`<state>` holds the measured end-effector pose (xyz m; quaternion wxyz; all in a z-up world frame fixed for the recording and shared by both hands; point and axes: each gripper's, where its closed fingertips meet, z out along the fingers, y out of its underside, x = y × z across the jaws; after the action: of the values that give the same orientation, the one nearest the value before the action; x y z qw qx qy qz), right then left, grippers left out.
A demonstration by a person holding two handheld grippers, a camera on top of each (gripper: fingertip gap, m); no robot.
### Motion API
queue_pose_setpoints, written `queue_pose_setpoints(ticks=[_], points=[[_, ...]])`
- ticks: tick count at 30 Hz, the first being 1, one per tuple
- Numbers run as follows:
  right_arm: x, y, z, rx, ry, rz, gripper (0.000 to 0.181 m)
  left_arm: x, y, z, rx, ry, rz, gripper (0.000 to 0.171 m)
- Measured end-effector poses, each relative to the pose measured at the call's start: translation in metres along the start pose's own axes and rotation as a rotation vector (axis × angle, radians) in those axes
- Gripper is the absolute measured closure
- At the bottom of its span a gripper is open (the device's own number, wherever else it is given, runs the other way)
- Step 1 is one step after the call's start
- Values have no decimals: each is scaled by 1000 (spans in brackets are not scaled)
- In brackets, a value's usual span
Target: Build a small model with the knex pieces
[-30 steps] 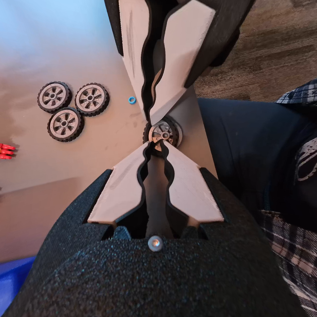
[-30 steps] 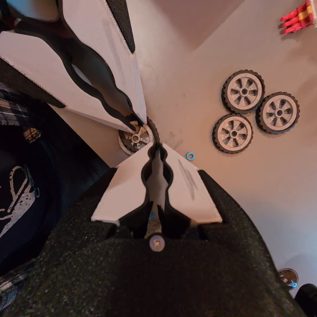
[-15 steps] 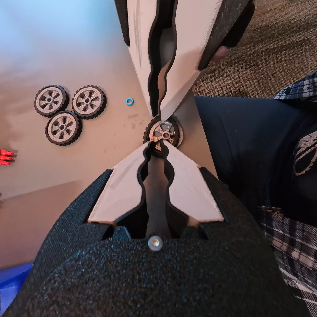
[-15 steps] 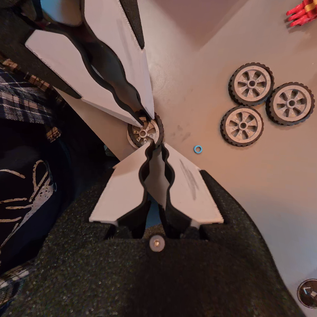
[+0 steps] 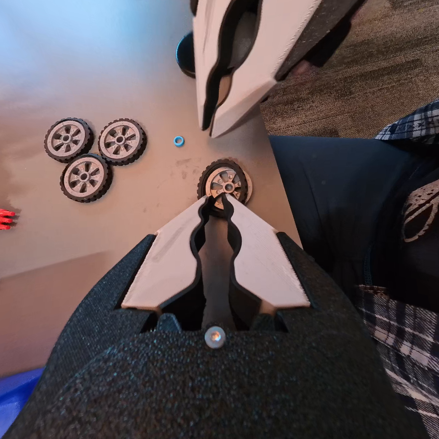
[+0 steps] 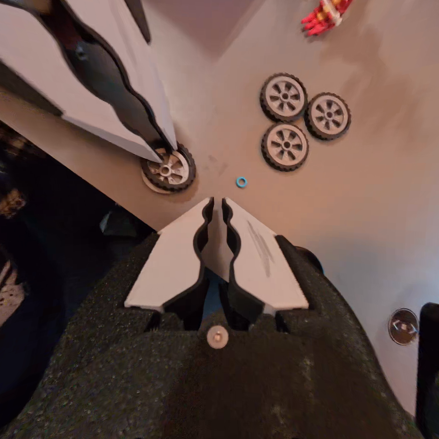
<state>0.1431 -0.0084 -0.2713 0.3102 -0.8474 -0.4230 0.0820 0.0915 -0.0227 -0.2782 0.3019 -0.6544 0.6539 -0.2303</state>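
A small wheel (image 5: 225, 187) with a black tyre and a grey spoked hub lies on the tan table (image 5: 142, 237) close to its edge. My left gripper (image 5: 216, 198) is shut on the wheel's near rim; the right wrist view shows it reaching in from the upper left (image 6: 166, 154) onto the wheel (image 6: 169, 171). My right gripper (image 6: 217, 200) is shut to a narrow slit and holds nothing. It hovers a short way from the wheel, beside a small blue ring (image 6: 241, 181). In the left wrist view it hangs above the ring (image 5: 178, 141), with its tips (image 5: 207, 130) clear of the wheel.
Three more wheels (image 5: 86, 178) lie together farther in on the table, also in the right wrist view (image 6: 286, 145). A red toy part (image 6: 323, 16) lies beyond them. A round metal piece (image 6: 403, 329) lies near my right gripper's body. A person's dark-clothed lap (image 5: 344, 213) is past the table edge. Spacing between my two grippers at the tips: around 6 centimeters.
My right gripper has drawn back from the wheel it was touching and now stands clear of it. My left gripper has stayed shut on the wheel.
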Motion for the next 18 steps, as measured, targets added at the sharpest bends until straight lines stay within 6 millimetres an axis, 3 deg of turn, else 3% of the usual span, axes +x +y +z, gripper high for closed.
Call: queue_pose_setpoints(ticks=[8,12,18], points=[[-26,-20,-20,181,-101,-70,164,0,0,0,-6,7,-9,161],[-44,-19,-13,143,-145,-241,162,0,0,0,3,19,-21,161],[-43,-11,-1,80,-139,-324,169,0,0,1,-3,20,-18,161]])
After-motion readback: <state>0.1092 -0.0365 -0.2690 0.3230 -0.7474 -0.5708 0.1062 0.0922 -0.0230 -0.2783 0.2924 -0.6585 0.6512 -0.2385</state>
